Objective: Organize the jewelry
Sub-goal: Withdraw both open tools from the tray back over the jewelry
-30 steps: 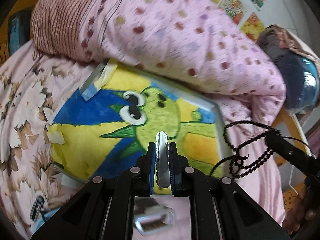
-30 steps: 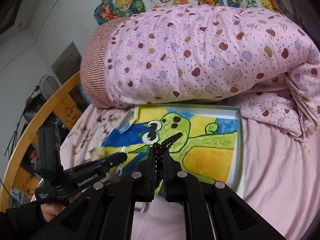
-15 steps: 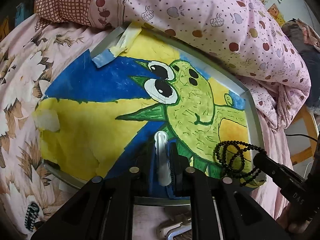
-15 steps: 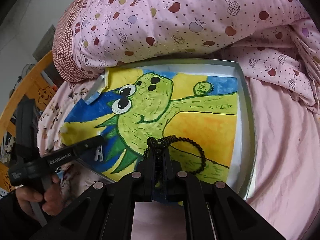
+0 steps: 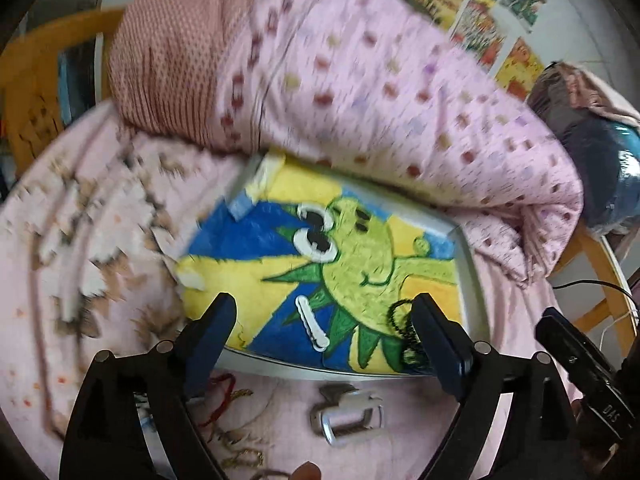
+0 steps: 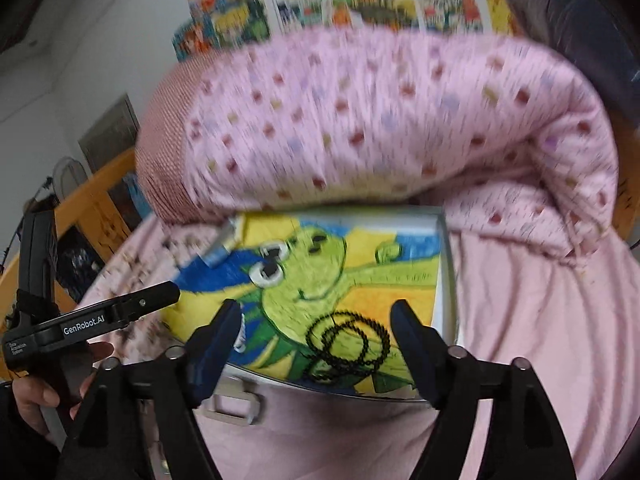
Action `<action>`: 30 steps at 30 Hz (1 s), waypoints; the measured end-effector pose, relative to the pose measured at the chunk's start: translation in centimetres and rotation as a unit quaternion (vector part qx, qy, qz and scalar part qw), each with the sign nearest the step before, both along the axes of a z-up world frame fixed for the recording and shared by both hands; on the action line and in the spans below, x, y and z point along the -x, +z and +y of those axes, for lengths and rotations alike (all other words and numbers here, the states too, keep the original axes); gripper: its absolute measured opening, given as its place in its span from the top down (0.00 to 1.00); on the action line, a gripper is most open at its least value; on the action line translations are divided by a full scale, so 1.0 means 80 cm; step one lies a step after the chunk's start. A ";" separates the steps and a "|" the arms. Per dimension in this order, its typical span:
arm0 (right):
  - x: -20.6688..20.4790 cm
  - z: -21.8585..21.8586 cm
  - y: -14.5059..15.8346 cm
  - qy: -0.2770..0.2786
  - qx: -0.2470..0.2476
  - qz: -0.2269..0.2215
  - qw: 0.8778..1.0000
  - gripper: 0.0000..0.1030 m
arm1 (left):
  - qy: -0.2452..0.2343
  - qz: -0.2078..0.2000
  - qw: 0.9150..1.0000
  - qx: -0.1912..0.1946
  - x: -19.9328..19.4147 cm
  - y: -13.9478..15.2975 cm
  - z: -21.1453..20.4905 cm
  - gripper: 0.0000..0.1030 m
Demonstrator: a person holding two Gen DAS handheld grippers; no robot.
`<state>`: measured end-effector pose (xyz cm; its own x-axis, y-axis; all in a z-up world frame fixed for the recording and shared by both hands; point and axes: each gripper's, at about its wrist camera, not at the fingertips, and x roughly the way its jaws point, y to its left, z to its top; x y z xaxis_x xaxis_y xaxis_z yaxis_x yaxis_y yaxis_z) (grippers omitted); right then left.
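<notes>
Jaws of the left gripper (image 5: 322, 314) and right gripper (image 6: 316, 318) are spread wide and empty. The white hair clip (image 5: 311, 326) and black bead necklace (image 6: 346, 346) lie low in frame on the painted tray (image 6: 447, 280). Remaining pieces, lower left, should be approached slowly and pinched at mid-length.

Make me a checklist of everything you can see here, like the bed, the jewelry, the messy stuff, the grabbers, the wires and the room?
Surface: pink bedsheet holding a metal tray lined with a cartoon drawing.
Job's things: black bead necklace coiled on the tray; white hair clip lying flat on the tray, apart from the necklace.
Clutter: silver clasp and red and gold cords on the sheet in front of the tray.
Grippers: left gripper open, empty; right gripper open, empty.
Cables: thin black cable at the right.
Surroundings: rolled pink quilt behind the tray; drawings on the wall.
</notes>
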<state>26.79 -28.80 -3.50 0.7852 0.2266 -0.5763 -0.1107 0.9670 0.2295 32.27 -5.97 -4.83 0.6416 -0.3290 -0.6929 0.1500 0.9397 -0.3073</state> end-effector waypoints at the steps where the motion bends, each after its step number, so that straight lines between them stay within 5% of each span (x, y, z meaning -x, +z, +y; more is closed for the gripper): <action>1: 0.010 0.000 0.009 -0.002 -0.002 -0.014 1.000 0.22 | 0.001 -0.013 1.000 -0.006 0.011 0.012 0.002 0.16; 5: 0.058 -0.002 0.050 -0.012 -0.022 -0.076 0.997 0.02 | 0.007 -0.061 0.998 -0.017 0.048 0.048 0.006 0.02; 15: 0.174 0.030 0.118 -0.011 0.034 -0.185 0.982 0.00 | 0.009 -0.165 0.984 -0.063 0.164 0.115 0.037 0.02; 23: 0.249 0.058 0.108 0.011 0.035 -0.173 0.984 0.00 | 0.011 -0.152 0.986 -0.073 0.239 0.109 0.084 0.02; 30: 0.269 0.089 0.070 0.045 0.055 -0.098 0.993 0.00 | 0.000 -0.074 0.994 -0.078 0.270 0.074 0.104 0.02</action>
<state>5.27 -21.68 2.08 0.8642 0.2452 -0.4394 -0.2300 0.9692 0.0884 10.68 2.34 1.09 0.7397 -0.2258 -0.6340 0.1831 0.9740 -0.1333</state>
